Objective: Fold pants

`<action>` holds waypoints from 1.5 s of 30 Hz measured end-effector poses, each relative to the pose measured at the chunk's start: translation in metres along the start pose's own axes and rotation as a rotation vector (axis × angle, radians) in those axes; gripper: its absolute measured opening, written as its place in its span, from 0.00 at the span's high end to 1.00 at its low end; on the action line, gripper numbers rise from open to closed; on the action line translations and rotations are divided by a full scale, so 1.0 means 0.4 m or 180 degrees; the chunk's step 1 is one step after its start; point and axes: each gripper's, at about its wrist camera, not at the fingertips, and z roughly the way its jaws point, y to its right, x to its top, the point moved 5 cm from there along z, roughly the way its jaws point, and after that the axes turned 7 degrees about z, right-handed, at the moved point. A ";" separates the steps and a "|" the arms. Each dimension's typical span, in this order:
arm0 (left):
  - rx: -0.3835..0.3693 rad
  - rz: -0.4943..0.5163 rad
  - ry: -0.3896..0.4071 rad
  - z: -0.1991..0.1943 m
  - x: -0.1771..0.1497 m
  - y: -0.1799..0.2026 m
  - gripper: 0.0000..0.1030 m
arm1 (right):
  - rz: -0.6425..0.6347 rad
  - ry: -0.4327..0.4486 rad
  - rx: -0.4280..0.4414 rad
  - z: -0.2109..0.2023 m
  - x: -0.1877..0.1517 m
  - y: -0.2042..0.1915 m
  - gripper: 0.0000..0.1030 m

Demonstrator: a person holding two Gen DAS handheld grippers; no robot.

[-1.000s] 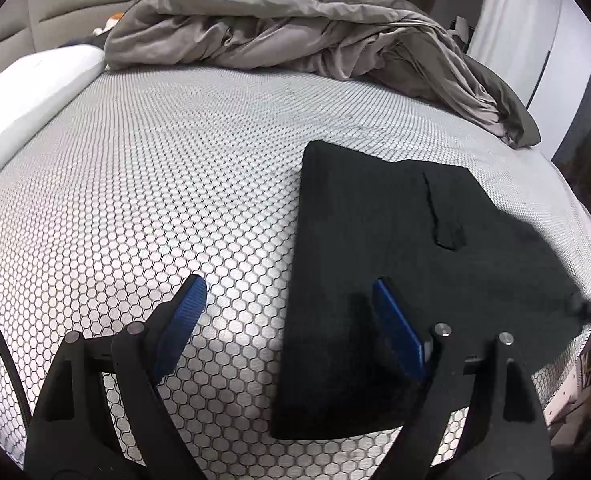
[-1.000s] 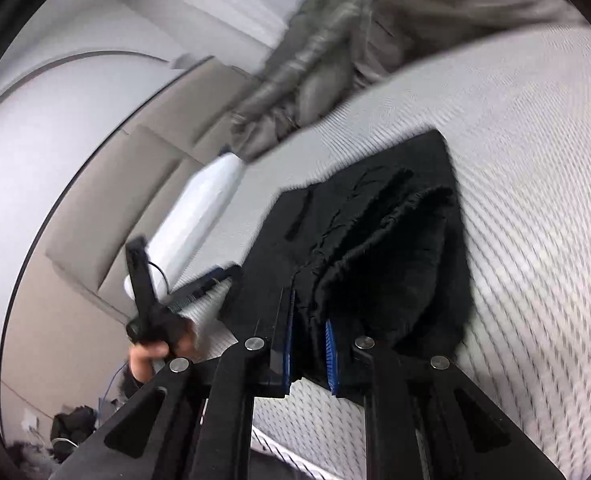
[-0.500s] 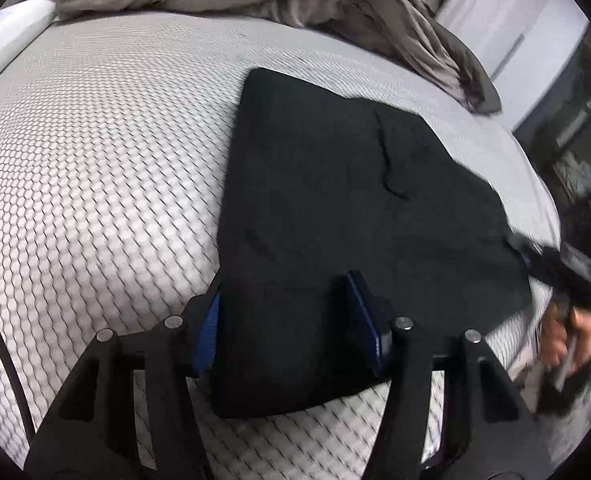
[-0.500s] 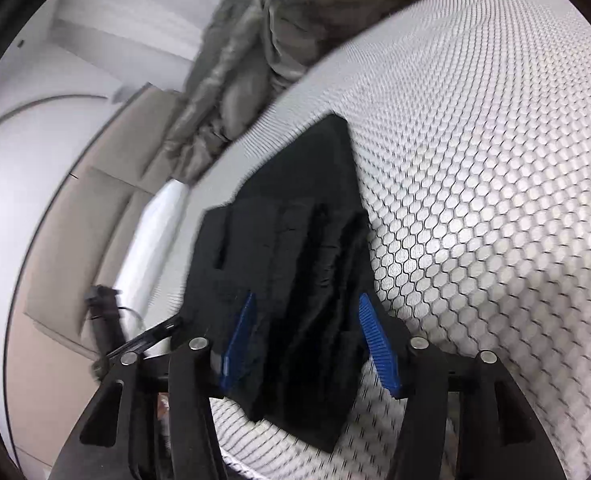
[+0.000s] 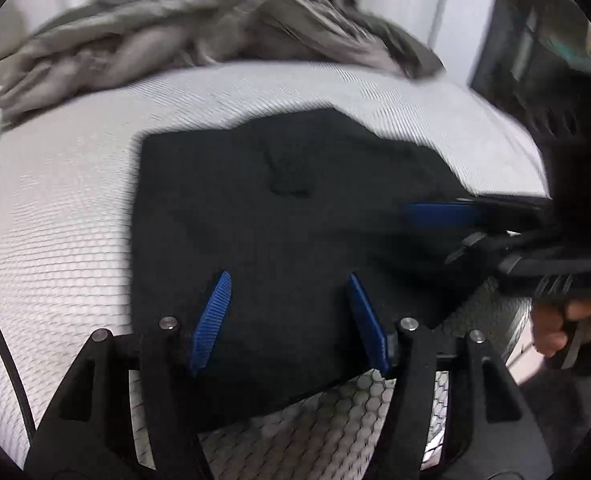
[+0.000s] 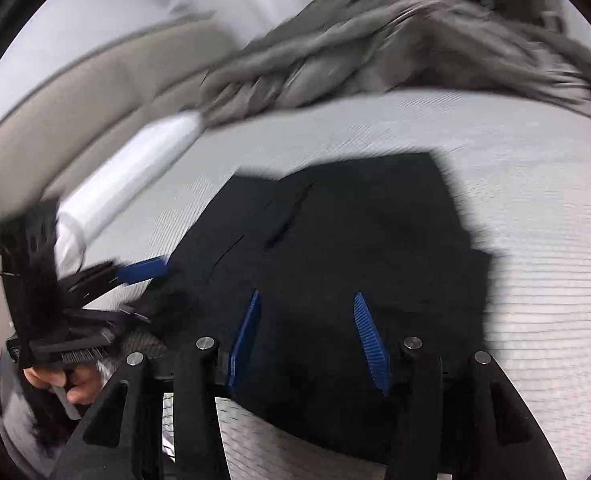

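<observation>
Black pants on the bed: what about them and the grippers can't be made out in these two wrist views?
- Pants: layer count and fold edges lost in dark cloth and motion blur, both views.
- Left gripper, right gripper: whether pads touch cloth unclear; jaws stand apart.
- Pants' near edge hidden behind gripper frames.
- Grey duvet: smeared by blur.

My left wrist camera looks steeply down between its blue-padded fingers (image 5: pixel 211 320), close over the folded black pants (image 5: pixel 287 216) on the white honeycomb-patterned mattress (image 5: pixel 55 208), and my right wrist camera views the same pants (image 6: pixel 355 240) and crumpled grey duvet (image 6: pixel 375 48) from alongside.
</observation>
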 end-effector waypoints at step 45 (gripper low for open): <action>0.0057 0.0119 -0.0059 0.004 -0.041 -0.105 0.34 | -0.0636 0.0197 -0.1024 -0.048 -0.025 0.159 0.71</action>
